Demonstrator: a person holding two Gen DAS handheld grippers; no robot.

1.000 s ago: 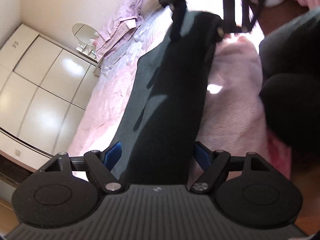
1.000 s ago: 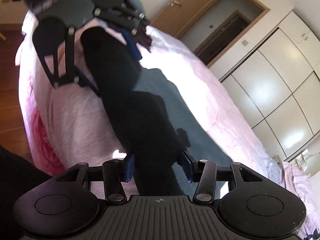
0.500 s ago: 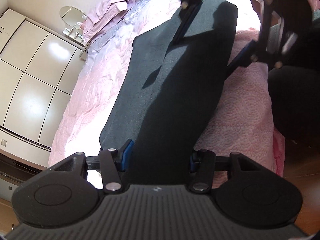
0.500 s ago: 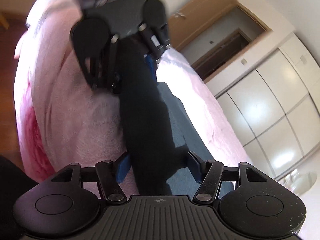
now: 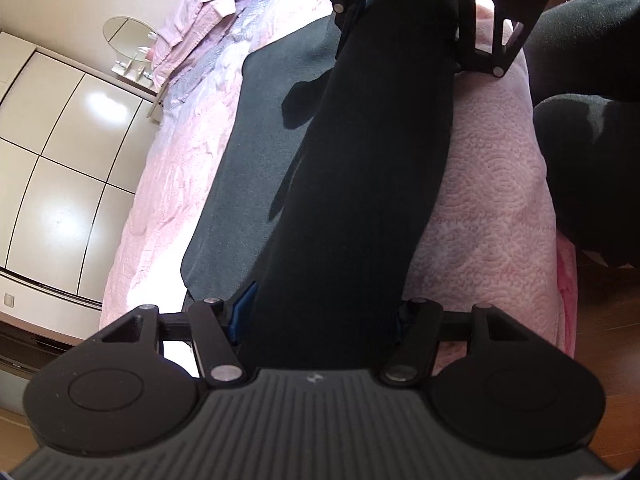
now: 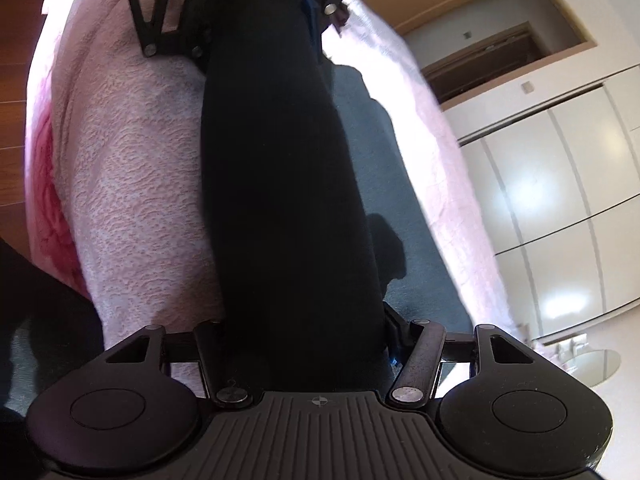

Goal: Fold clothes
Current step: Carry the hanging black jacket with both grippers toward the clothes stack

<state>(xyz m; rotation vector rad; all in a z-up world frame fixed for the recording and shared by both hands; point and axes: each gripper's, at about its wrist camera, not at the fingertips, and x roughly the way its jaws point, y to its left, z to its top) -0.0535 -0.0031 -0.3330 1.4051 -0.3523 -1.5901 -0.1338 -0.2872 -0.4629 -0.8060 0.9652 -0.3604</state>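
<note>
Dark, matte knit — the garment runs as a long band between both grippers, raised off the pink bedspread; a wider part of it lies flat on the bed beside the lifted band, lit greyer by the sun.

Left gripper: fingers pressed onto one end of the band, cloth bunched thick between them; right gripper: likewise pinching the opposite end; each shows at the top of the other's view, so the two face one another along the strip.

Handling, judged: soft and limp, no stiffness of its own — the band holds its line only because both ends are held; light enough that the span shows little droop; surface looks napped rather than slick, so slipping seems unlikely, though a thick bunch could creep out of a shallow pinch.

Best hold: at the two ends or corners of an edge, taking all layers deep between the fingers; a mid-span grip would let both sides drop.

Whether this lifted band is a fold going over or being drawn back — cannot tell.
</note>
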